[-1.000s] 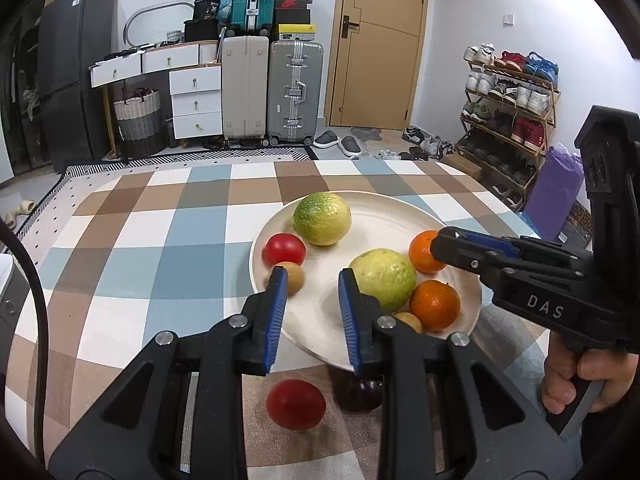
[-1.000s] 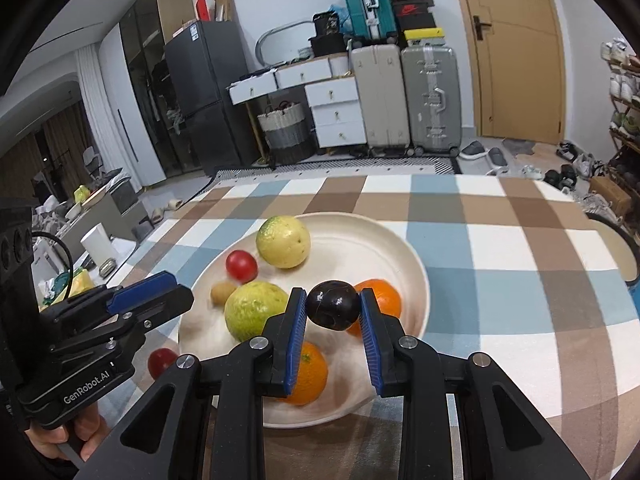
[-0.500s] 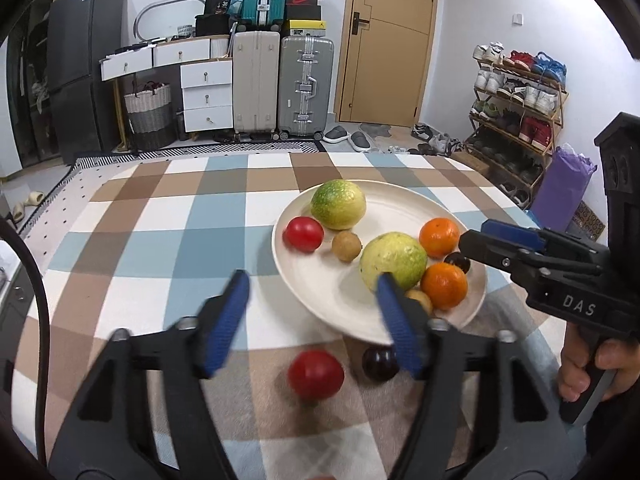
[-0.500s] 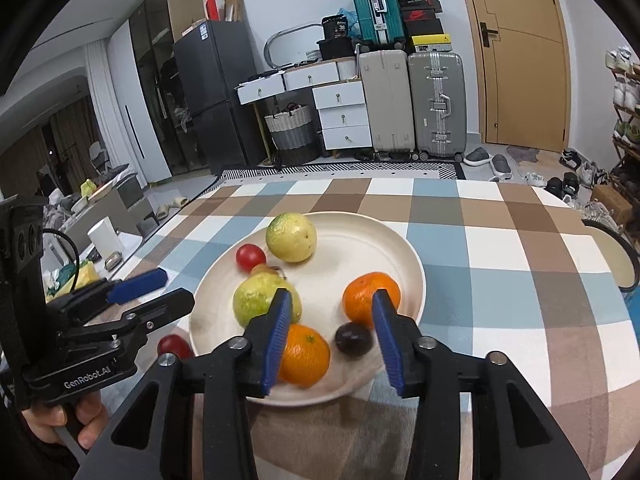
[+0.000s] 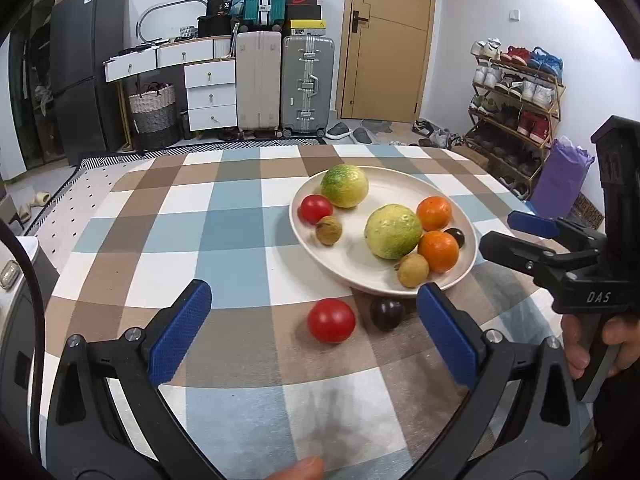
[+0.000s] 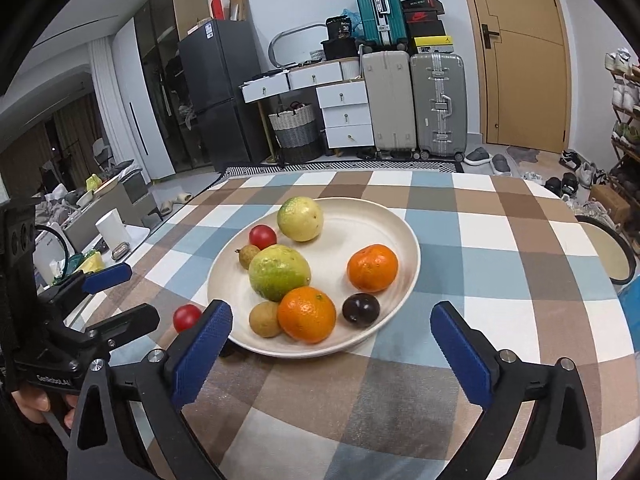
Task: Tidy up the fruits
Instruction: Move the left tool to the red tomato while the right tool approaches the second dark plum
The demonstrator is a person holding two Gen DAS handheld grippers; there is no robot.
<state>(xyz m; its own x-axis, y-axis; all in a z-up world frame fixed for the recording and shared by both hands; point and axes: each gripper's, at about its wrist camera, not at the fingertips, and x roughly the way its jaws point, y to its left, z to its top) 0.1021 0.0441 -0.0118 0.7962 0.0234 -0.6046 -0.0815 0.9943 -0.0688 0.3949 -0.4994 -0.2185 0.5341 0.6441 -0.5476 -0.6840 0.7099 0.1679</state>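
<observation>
A cream plate (image 5: 360, 272) (image 6: 396, 232) on the checked tablecloth holds two green-yellow citrus, two oranges, a red tomato, two small brown fruits and a dark plum (image 6: 361, 309). On the cloth in front of the plate lie a red tomato (image 5: 331, 320) (image 6: 187, 317) and a dark plum (image 5: 386, 313). My left gripper (image 5: 316, 328) is open and empty, its jaws wide on either side of these two loose fruits. My right gripper (image 6: 330, 350) is open and empty, just before the plate's near rim.
The table is round with a checked cloth (image 5: 224, 220). The right gripper's body (image 5: 576, 264) shows at the right of the plate in the left wrist view. Suitcases, drawers and a shoe rack stand beyond the table.
My right gripper let go of the dark plum onto the plate and drew back, opening wide. My left gripper opened wide and pulled back, so the loose tomato and plum now show between its jaws.
</observation>
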